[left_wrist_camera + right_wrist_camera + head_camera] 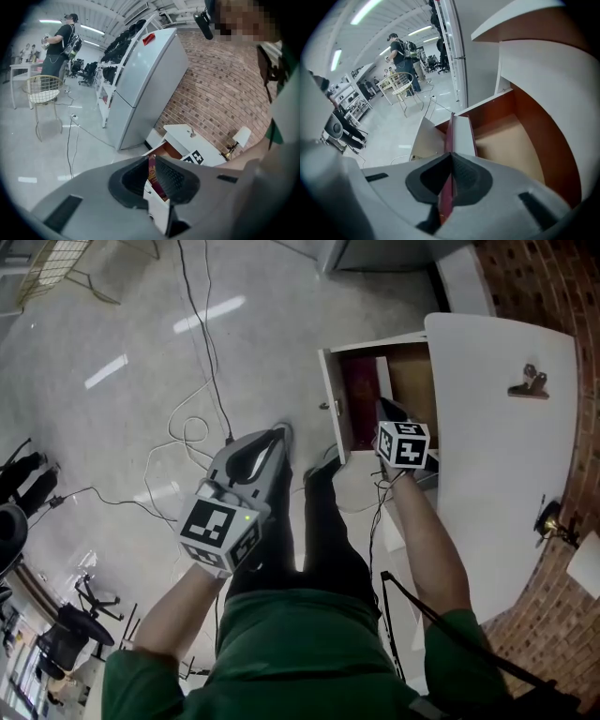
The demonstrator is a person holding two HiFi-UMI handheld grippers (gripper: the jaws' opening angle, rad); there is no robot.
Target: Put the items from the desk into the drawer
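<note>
A thin maroon booklet [451, 131] stands edge-on in my right gripper [451, 154], which is shut on it. In the head view the right gripper [389, 418] hangs over the open white drawer [412, 381], and the booklet [361, 404] reaches down inside it. The drawer's tan bottom [511, 145] shows bare to the right of the booklet. My left gripper [279, 432] hovers over the floor left of the drawer. Its jaws stand a little apart with nothing between them. Through that gap in the left gripper view [150, 159] I see the booklet's cover [152, 171].
The white desk [506, 456] lies right of the drawer, with a binder clip [530, 382] and a small lamp [553, 521] on it. Cables [187, 437] trail over the floor. The person's legs [300, 521] stand between the grippers. A tall fridge [140, 84] stands behind.
</note>
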